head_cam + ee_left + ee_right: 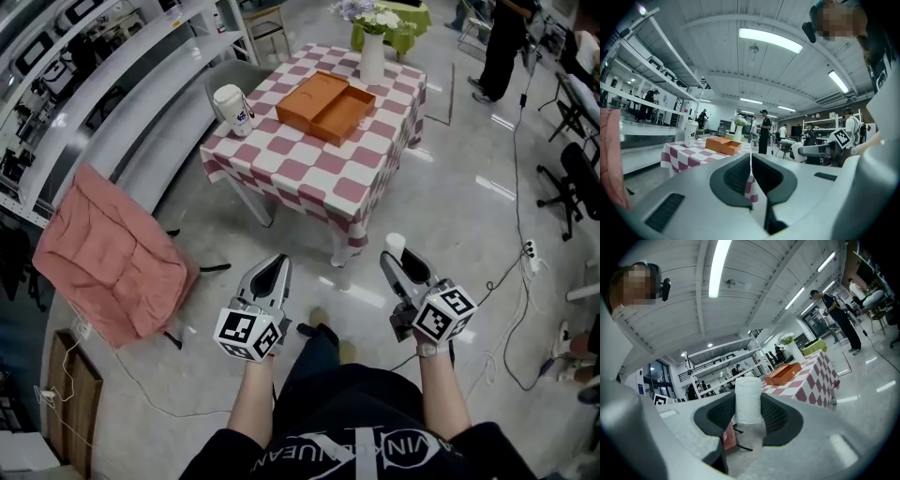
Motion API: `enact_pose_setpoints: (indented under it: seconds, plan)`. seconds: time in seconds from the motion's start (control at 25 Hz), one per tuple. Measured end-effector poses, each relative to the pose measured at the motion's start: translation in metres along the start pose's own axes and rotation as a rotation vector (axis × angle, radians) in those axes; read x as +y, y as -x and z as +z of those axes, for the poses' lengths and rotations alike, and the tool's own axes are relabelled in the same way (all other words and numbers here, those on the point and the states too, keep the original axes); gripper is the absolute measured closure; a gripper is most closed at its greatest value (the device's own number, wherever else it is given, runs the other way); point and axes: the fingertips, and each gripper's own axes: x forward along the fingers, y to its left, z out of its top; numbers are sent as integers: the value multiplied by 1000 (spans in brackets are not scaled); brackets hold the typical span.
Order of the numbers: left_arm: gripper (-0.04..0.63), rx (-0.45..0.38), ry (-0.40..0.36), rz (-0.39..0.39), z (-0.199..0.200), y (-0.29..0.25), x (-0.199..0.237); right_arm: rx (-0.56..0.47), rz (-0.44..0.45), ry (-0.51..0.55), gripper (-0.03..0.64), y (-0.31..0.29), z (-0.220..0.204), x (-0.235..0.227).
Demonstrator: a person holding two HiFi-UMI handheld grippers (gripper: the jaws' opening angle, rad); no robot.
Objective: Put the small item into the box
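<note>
Left gripper point(277, 265): jaws pressed together with nothing between them; dark ribbed pads set in a smooth grey shell; held low over the floor, on the near side of the table.
Right gripper point(748, 414): jaws clamped on the roll.
Roll point(748, 399): small white cylinder with a finely grained surface, upright between the pads, its top above them; well apart from the box.
Box point(325, 105): orange, flat, rectangular, open, two shallow halves side by side on the table's far part.
Table point(300, 171): square, with a red-and-white checked cloth hanging over its edges.
Cup point(232, 108): tall, white, lidded, at the table's left edge.
Vase point(372, 58): white, slim, holding pale flowers, just beyond the box.
Floor point(450, 187): glossy grey.
</note>
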Motion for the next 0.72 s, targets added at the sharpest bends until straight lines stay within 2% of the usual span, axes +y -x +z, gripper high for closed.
enact_pose_setpoints:
  seconds: [0.28,0.72]
  plan:
    - [578,24,14,-3,-13,-16,8,15,-15,-19,457,-10,-7,-15]
    - [579,7,28,-112,3,-96,-1,-7,-60,21,457,-26,32,-55]
